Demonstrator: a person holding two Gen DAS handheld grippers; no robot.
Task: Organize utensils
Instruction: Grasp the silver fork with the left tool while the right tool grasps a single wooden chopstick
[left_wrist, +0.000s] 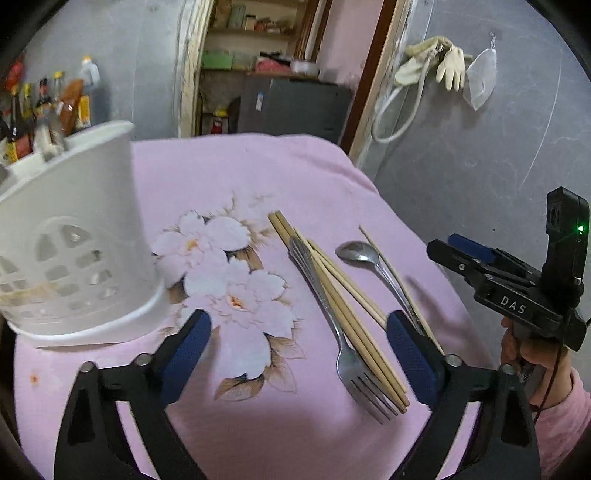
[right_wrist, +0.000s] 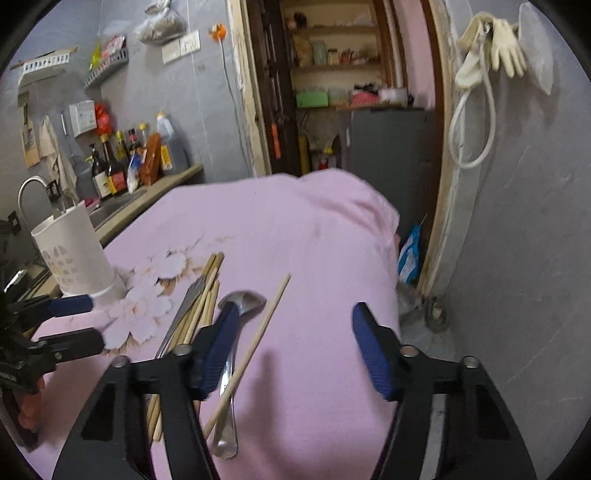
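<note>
From your left gripper's view, bare cloth lies open at twelve o'clock; the white holder blocks ten, the utensils crowd two.

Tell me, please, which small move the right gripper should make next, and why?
Probably lower the right gripper and shift it slightly left, so its open jaws straddle the single chopstick and spoon. Nothing is between the jaws yet; the left pad sits over the spoon. All utensils lie on the pink cloth, outside the white holder.
</note>
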